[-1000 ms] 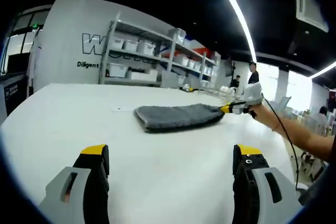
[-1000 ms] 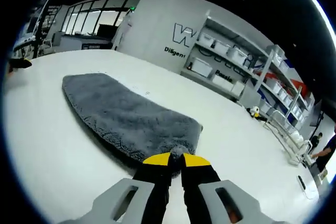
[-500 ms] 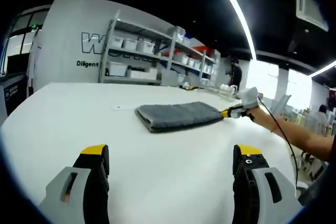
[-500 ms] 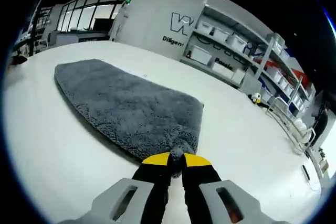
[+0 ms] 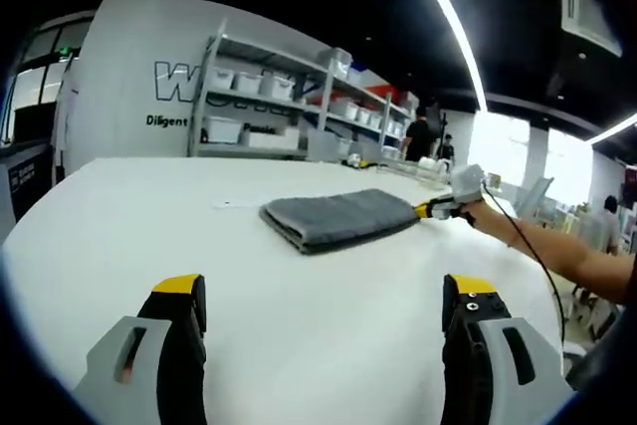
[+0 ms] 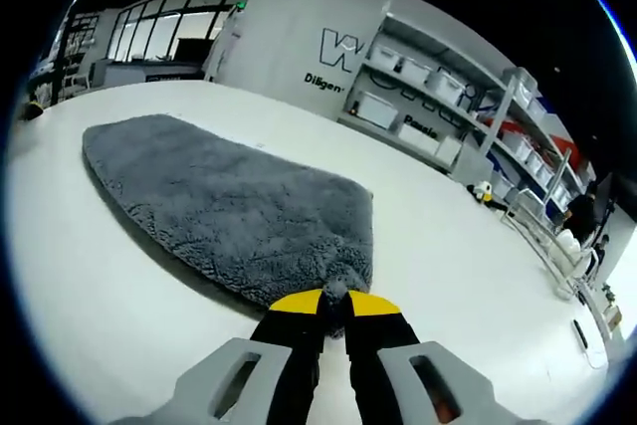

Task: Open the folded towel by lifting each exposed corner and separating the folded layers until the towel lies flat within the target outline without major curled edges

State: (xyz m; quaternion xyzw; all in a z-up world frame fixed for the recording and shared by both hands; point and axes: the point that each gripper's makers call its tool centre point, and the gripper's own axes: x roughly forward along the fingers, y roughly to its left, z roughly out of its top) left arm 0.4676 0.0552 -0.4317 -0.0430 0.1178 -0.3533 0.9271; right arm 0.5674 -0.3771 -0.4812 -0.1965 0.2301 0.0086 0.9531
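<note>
Grey towel pinched at one corner on a white worktop.

Metal shelving (image 5: 289, 106) stacked with white bins is seen at the upper centre of the left gripper view, against a wall where large lettering beginning "W" and smaller text reading "Diligent" can be made out; the rest is cut off. Nothing is seen lying between the tongs and the towel. The folded towel (image 5: 338, 218) is spread on the worktop (image 5: 119, 236) at mid-frame, well apart from the left tongs (image 5: 323, 311), whose jaws are held wide with nothing between them. In the right gripper view the right tongs (image 6: 333, 303) are closed narrowly on the near corner of the towel (image 6: 229, 206), at lower centre.
</note>
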